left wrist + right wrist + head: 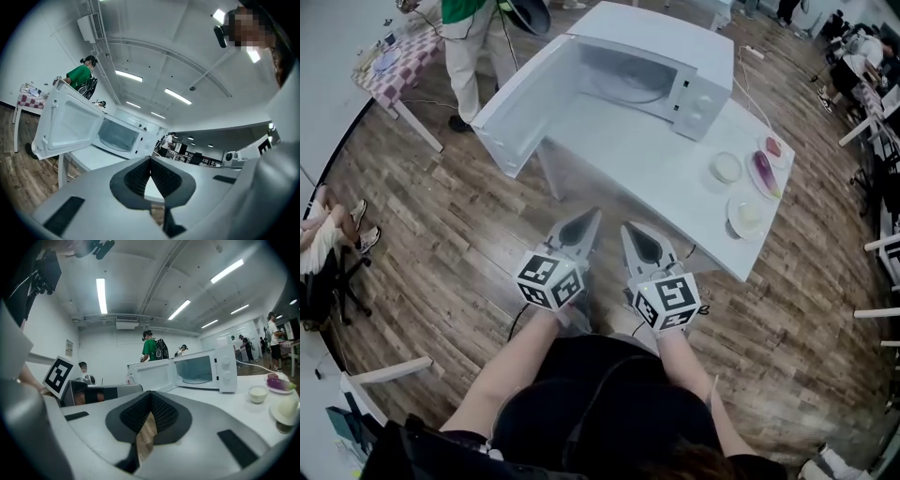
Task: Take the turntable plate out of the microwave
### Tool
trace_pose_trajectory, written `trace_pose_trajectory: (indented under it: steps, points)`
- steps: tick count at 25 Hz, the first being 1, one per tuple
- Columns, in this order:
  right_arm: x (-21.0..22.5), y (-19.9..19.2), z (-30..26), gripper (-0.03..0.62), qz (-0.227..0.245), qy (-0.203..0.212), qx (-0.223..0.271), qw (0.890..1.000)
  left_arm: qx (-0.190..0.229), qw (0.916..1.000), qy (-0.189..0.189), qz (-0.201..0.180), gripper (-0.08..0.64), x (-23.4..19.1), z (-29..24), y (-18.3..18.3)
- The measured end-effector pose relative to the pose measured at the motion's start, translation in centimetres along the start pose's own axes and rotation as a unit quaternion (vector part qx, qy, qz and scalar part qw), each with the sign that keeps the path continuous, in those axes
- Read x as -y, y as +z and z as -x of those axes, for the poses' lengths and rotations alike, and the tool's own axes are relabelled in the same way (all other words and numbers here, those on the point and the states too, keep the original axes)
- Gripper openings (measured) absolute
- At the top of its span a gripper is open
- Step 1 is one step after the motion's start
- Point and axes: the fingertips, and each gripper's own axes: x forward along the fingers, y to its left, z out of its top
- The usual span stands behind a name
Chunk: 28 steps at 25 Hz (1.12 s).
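We're at the approach: left tool (592, 216) and right tool (629, 229) both closed, empty. Next we reach toward 12 o'clock into the open microwave (667, 42) for the plate (630, 90).

Inside the microwave (667, 39) I make out only the near arc of the turntable plate (630, 92). Behind the microwave, a person in green (467, 37) is cut off at the top edge. I cannot identify what lies on the plates (735, 229) right of the microwave.

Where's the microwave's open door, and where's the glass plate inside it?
microwave door (525, 101), head view, inner face of the swung-open panel.
turntable plate (197, 379), right gripper view, its glass surface on the cavity floor.
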Motion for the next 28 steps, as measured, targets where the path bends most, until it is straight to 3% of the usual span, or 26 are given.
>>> trace_pose_trajectory:
  steps: [14, 28]
  points:
    - [6.0, 0.8, -11.2, 0.02, -0.013, -0.093, -0.02, 0.995, -0.053, 0.9961, -0.066, 0.027, 0.011, -8.9, -10.0, 1.7]
    - [8.3, 0.6, -18.1, 0.02, -0.02, -0.139, -0.04, 0.989, -0.071, 0.9904, -0.105, 0.056, 0.011, -14.5, -14.4, 3.2]
